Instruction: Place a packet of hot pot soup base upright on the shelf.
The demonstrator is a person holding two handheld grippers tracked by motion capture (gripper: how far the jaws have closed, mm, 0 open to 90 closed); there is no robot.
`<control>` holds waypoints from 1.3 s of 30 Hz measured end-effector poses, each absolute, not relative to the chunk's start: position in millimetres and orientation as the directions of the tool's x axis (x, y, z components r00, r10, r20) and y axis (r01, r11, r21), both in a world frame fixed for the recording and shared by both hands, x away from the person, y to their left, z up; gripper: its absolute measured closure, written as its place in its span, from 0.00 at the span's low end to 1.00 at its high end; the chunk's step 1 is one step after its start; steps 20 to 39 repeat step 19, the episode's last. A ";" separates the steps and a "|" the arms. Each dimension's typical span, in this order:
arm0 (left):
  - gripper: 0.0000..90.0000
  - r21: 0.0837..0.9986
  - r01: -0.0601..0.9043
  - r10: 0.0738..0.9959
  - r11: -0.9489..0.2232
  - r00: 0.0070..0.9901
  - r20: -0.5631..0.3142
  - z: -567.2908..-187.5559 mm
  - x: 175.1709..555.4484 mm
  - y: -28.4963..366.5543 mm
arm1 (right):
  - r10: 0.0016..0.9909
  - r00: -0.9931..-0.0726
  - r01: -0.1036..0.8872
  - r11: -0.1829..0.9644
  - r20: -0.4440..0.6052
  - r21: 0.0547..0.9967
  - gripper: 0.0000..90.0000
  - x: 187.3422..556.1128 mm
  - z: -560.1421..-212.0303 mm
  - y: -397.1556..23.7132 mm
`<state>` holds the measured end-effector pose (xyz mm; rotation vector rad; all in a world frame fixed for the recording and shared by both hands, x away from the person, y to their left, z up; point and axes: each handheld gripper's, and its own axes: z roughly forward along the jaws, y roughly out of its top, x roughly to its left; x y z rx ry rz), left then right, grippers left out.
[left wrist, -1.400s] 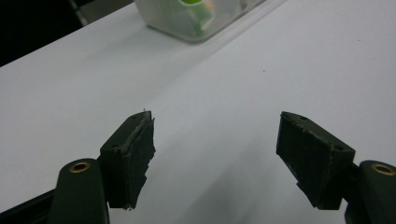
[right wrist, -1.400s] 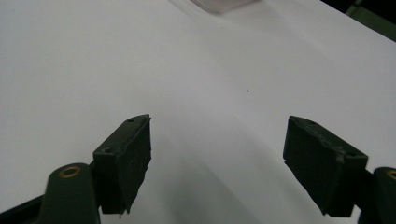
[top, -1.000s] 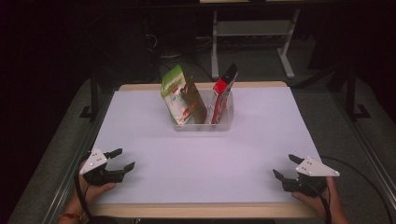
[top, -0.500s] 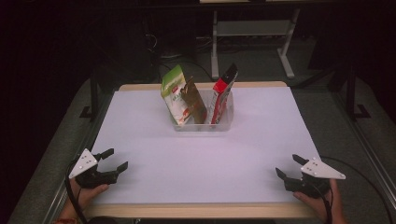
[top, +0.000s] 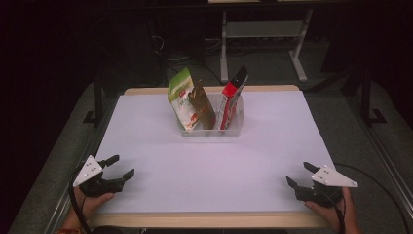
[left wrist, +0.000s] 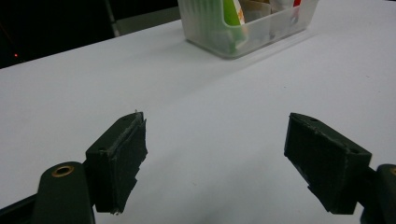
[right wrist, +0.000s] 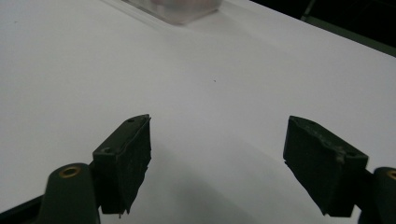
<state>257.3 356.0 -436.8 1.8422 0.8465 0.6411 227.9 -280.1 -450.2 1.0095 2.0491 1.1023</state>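
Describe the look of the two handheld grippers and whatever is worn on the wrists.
Each gripper, left gripper and right gripper, is black with two blocky, dark-padded jaws, brass-coloured rivets at the jaw bases, a grey three-cornered plate on top and a trailing black cable. An orange-red band shows at the left wrist.

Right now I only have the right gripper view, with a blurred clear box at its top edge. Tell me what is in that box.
Observer: The clear box holds three packets standing on end: a green packet, a brown packet and a red packet.
Operator: Report the left tool.
Observer: The left tool is at the near left corner of the table. Its jaws have just been opening, with nothing between them.
Operator: Name the packet nearest my right tool.
Observer: The red packet, at the box's right end. Your right tool is open and well short of it.
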 end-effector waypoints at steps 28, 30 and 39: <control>0.22 0.920 0.273 0.787 -0.282 0.614 0.059 -436.7 258.8 352.6 | 0.825 -0.545 0.341 0.378 -0.147 0.861 0.25 227.7 -451.1 -278.6; 0.22 0.920 0.273 0.787 -0.282 0.614 0.059 -436.7 258.8 352.6 | 0.825 -0.545 0.341 0.378 -0.147 0.861 0.25 227.7 -451.1 -278.6; 0.22 0.920 0.273 0.787 -0.282 0.614 0.059 -436.7 258.8 352.6 | 0.825 -0.545 0.341 0.378 -0.147 0.861 0.25 227.7 -451.1 -278.6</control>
